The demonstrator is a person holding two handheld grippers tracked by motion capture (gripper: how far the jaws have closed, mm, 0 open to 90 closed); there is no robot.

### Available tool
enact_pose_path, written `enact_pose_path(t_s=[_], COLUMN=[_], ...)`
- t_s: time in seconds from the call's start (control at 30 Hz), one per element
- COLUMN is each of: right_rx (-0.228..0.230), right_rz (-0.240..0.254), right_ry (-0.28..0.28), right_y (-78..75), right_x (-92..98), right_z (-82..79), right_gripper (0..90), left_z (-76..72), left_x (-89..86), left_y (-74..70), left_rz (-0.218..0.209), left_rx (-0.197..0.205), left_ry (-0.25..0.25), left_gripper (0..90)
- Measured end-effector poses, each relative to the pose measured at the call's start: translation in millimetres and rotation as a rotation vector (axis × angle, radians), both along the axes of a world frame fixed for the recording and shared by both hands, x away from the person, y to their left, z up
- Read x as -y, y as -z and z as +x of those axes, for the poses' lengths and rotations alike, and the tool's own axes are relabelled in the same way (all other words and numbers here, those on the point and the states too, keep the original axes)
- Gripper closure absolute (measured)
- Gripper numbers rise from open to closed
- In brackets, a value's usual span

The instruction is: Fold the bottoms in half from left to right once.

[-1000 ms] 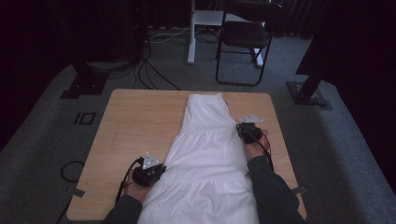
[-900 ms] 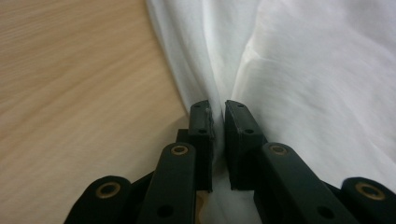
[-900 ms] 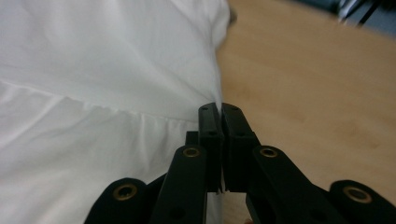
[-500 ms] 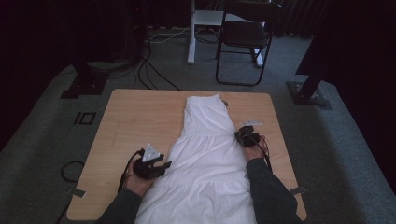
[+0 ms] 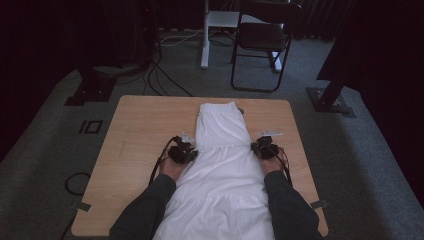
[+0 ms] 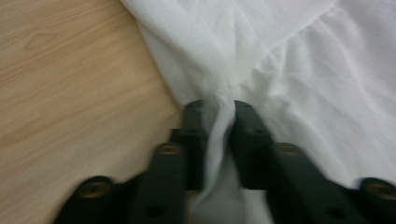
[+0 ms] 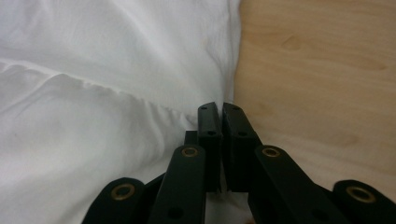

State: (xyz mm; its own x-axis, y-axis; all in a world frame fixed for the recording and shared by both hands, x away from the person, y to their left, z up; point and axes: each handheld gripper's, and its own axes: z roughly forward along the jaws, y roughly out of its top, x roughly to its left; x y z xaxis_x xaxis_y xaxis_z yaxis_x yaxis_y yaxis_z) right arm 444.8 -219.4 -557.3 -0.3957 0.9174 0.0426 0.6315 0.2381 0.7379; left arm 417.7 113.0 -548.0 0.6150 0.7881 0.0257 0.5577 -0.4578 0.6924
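Sleeves (image 5: 150, 210): two dark grey forearms enter from the bottom edge of the high view, one on each side of the white cloth.
White garment (image 5: 225, 170): spread lengthwise down the middle of the table, from the bottom edge up to the far side; it is wide near the person and narrow at the far end, with gathered seams across it.
Left gripper (image 5: 183, 153): left of centre in the high view, at the garment's left edge. In the left gripper view (image 6: 218, 109) its jaws are pinched on a bunched fold of the white fabric, which fills the narrow gap between them.
Right gripper (image 5: 263, 148): right of centre in the high view, at the garment's right edge. In the right gripper view (image 7: 220, 108) its jaws are pressed almost together over the very edge of the cloth, a sliver of white showing low between them.
Table (image 5: 140, 130): light wood, bare on both sides of the garment.
Chair (image 5: 262, 42): dark folding chair on the grey carpet beyond the table, upper centre of the frame.
Cables (image 5: 160, 75): black, trailing on the floor in the upper left.
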Motion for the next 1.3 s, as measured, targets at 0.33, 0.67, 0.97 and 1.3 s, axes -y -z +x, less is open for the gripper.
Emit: enact_pose_path(t_s=[0.33, 0.67, 0.97, 1.3], right_rx=[-0.076, -0.079, 0.0, 0.176], right_rz=[-0.02, 0.148, 0.132, -0.118], right_ry=[-0.152, -0.193, -0.189, -0.122], right_y=[-3.8, -17.2, -39.2, -51.8], right_x=[-9.0, 4.6, -34.8, -51.2], right_z=[-73.3, -78.2, 6.2, 21.9], right_gripper=[86.6, 63.7, 59.1, 88.8], left_z=[-85.4, -89.9, -87.7, -87.7], left_x=[-24.2, -30.1, -33.8, -35.8], left_y=[6.4, 9.1, 10.7, 11.7], left_rz=[0.025, -0.003, -0.041, -0.054], left_rx=[0.068, 0.076, 0.067, 0.066], left_ry=[0.004, 0.009, 0.014, 0.011], left_gripper=[80.7, 79.3, 79.2, 78.1])
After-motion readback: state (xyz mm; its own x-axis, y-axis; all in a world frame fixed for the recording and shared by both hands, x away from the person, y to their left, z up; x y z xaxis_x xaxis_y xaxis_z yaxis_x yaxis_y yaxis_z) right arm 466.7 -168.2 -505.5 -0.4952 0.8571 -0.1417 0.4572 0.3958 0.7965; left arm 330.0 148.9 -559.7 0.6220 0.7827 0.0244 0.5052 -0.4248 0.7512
